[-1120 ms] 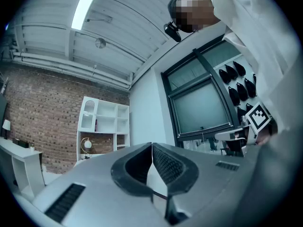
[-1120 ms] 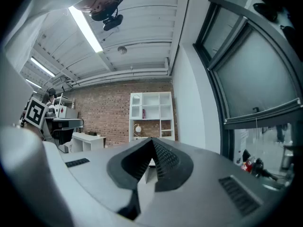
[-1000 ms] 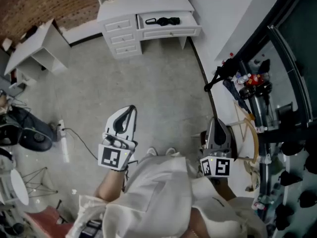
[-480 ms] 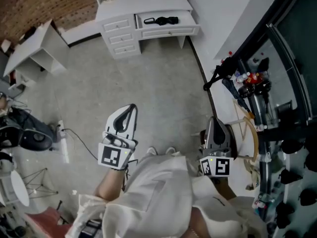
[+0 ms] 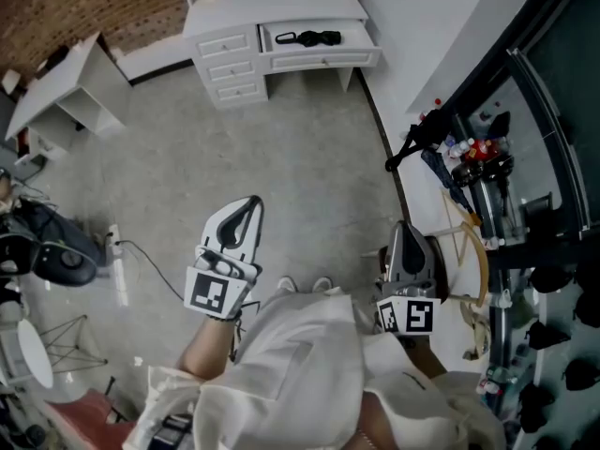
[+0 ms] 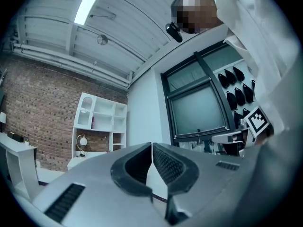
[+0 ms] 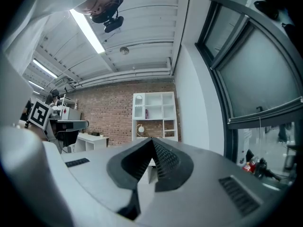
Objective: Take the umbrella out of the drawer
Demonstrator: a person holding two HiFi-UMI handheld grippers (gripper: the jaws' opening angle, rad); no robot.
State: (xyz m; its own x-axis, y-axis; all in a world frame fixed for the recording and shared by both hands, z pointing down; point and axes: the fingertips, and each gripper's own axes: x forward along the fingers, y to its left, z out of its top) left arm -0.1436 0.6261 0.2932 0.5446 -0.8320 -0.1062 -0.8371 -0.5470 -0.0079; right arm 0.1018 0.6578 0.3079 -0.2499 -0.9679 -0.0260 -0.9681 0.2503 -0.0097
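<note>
A black folded umbrella point(image 5: 309, 37) lies in the open drawer point(image 5: 321, 49) of a white desk point(image 5: 272, 15) at the far end of the floor, in the head view. My left gripper point(image 5: 246, 206) is held far short of it, near the person's body, jaws shut with nothing between them. My right gripper point(image 5: 407, 230) is also shut and empty, close to the right wall. In the left gripper view the closed fingertips point(image 6: 152, 146) meet; in the right gripper view the closed fingertips point(image 7: 152, 142) meet too. The umbrella is hidden in both gripper views.
A stack of small closed drawers point(image 5: 230, 67) sits left of the open one. A white side table point(image 5: 66, 97) stands at the left. Cables and a power strip point(image 5: 120, 268) lie on the grey floor. A rack with dark gear point(image 5: 478, 186) lines the right side.
</note>
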